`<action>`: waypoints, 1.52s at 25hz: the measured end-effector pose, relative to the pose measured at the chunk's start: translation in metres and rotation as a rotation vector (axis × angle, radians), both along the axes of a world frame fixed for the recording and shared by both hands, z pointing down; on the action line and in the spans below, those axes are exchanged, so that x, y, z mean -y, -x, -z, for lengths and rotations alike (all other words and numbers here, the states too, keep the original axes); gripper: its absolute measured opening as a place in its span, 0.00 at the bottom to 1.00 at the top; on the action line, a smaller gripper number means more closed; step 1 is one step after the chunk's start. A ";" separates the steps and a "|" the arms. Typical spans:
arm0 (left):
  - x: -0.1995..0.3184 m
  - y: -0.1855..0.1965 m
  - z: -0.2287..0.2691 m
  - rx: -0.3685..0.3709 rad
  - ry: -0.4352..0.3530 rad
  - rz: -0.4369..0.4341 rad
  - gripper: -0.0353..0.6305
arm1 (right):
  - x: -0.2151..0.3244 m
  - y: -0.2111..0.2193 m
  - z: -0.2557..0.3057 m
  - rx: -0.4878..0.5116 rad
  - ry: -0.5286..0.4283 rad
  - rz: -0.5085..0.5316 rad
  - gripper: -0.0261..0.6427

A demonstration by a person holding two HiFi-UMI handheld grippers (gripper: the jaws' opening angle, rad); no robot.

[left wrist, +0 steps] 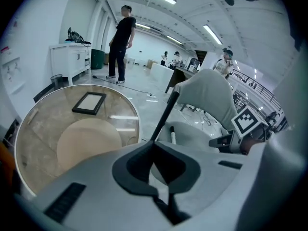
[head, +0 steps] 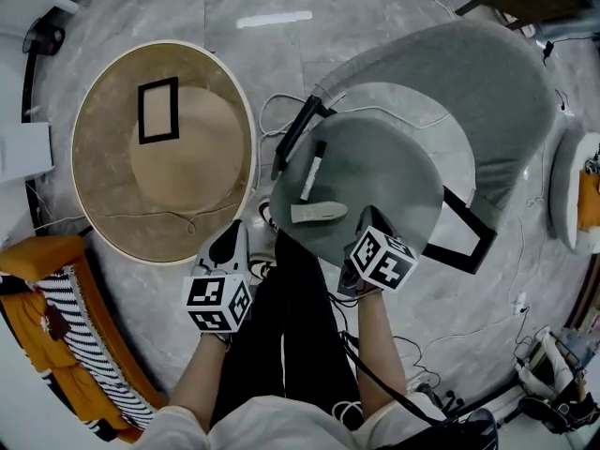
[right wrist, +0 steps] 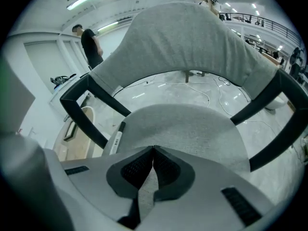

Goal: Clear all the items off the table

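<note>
A black picture frame [head: 157,111] [left wrist: 89,102] lies flat on the round glass table [head: 94,101] [left wrist: 43,124] at the left. On the seat of the grey chair [head: 487,92] [right wrist: 192,124] lie a white marker with a black cap [head: 313,171] [left wrist: 172,134] [right wrist: 114,139] and a flat grey object [head: 318,213]. My right gripper [head: 361,228] [right wrist: 153,148] hangs over the seat's near edge beside the grey object, shut and empty. My left gripper [head: 236,231] [left wrist: 155,143] hovers between table and chair, shut with nothing in it.
Cables [head: 272,111] trail over the marble floor between table and chair. An orange and striped cushion [head: 66,326] lies at the lower left. A white cabinet [left wrist: 72,57] and a standing person [left wrist: 120,42] are beyond the table. The person's legs are below both grippers.
</note>
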State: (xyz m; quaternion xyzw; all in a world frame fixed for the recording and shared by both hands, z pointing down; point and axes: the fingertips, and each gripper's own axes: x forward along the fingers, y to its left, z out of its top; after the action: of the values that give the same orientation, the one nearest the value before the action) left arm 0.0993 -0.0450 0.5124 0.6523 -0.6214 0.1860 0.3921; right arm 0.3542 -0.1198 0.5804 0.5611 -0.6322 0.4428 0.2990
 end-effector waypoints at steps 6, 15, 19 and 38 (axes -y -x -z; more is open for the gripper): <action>-0.006 0.025 0.010 0.002 -0.038 0.115 0.06 | 0.019 0.036 0.015 -0.004 -0.028 0.116 0.07; -0.050 0.114 0.048 0.017 -0.089 0.364 0.06 | 0.002 0.143 0.061 0.007 -0.044 0.343 0.07; -0.080 0.154 0.074 0.026 -0.124 0.480 0.06 | -0.027 0.195 0.084 0.016 -0.035 0.474 0.07; -0.254 0.251 0.070 0.036 -0.093 0.965 0.06 | -0.128 0.407 0.104 0.060 -0.046 1.005 0.07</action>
State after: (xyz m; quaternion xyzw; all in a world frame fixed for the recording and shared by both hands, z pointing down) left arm -0.1519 0.2092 0.4420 0.3030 -0.8674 -0.0341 0.3933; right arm -0.0525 0.0084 0.4761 0.1809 -0.8421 0.2462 0.4444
